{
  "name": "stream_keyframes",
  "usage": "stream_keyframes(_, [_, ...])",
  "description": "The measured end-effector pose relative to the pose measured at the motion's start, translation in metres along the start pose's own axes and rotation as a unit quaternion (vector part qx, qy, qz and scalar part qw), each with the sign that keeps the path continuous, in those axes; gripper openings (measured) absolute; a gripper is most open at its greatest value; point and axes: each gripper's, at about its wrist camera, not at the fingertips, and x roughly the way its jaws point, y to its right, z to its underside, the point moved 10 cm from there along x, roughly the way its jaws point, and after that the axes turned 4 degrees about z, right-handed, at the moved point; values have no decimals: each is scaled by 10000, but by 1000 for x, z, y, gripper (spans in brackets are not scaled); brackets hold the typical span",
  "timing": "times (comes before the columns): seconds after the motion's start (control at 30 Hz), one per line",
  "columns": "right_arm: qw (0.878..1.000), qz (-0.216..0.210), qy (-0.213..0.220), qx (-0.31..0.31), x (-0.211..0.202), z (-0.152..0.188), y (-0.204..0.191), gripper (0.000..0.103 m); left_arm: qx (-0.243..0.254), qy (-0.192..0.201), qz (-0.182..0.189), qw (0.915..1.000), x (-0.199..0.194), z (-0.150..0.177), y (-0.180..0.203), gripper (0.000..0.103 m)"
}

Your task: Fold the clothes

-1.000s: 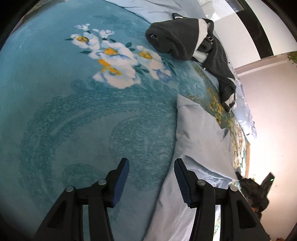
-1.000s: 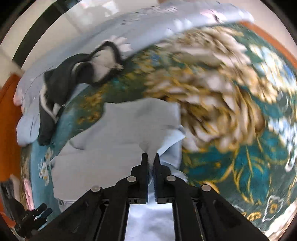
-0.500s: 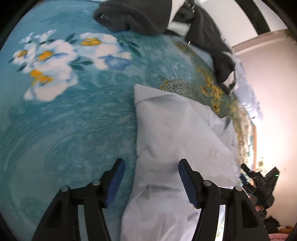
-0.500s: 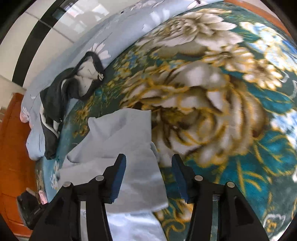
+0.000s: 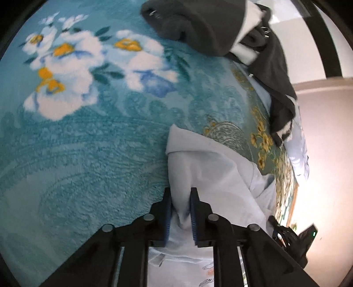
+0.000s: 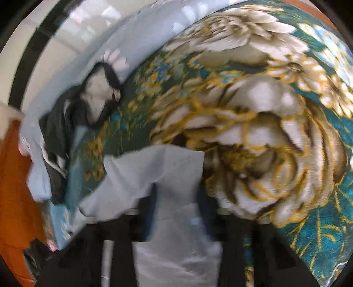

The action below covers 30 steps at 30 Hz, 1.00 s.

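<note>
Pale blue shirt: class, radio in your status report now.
Left gripper shut on pale blue shirt. Right gripper blurred, state unclear. Dark garment lies apart.

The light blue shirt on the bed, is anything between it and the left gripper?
No. The left gripper has its jaws closed on a bunched edge of the light blue shirt. The dark grey and white garment lies apart, farther up the teal floral blanket.

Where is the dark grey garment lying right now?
In the left wrist view the dark grey garment lies bunched at the top of the teal floral blanket, beyond the light blue shirt; in the right wrist view it sits upper left.
</note>
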Motion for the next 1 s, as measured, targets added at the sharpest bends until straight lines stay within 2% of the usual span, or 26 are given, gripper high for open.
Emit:
stream_keyframes(0.03, [9997,144,-58,-166,3,2,-5,10,65,75,65,9999,-6,0,1,13])
stream_keyframes(0.13, [9986,191,-21,-495,-1,2,-22,7,337,377,136,9986,-26,-4,4,12])
stream_keyframes(0.2, [9973,25,170,-717,-13,-5,-45,7,469,637,89,9968,-44,-9,-1,11])
stream_keyframes(0.33, [9888,-519,502,-1308,-36,-24,-118,6,394,1354,189,9898,-102,-34,-25,11])
stream_keyframes(0.4, [9792,-878,655,-1709,-48,-26,-168,6,260,1693,145,9851,-133,-50,-44,11])
stream_keyframes(0.47, [9681,-1083,810,-2109,-53,-27,-216,6,-72,1843,29,9828,-154,-68,-71,11])
stream_keyframes(0.57, [9635,-891,685,-2431,-28,-24,-255,6,-875,1655,96,9823,-154,-88,-113,15])
stream_keyframes(0.67, [9633,-450,350,-2622,12,-15,-276,6,-1228,1460,-132,9816,-154,-89,-144,14])
stream_keyframes(0.73, [9643,-215,201,-2633,29,-11,-282,6,-1280,1408,-154,9816,-163,-84,-156,26])
stream_keyframes(0.8, [9661,-138,169,-2571,31,-9,-278,8,-1316,1427,114,9809,-171,-73,-157,48])
stream_keyframes(0.83, [9671,-101,154,-2539,33,-8,-276,13,-1312,1439,188,9807,-174,-65,-157,51])
stream_keyframes(0.93, [9737,-16,223,-2267,20,-13,-258,41,-1334,1355,296,9813,-169,-40,-155,53])
stream_keyframes(1.0, [9796,15,209,-1998,9,-11,-238,41,-1393,1177,387,9825,-159,-23,-152,53])
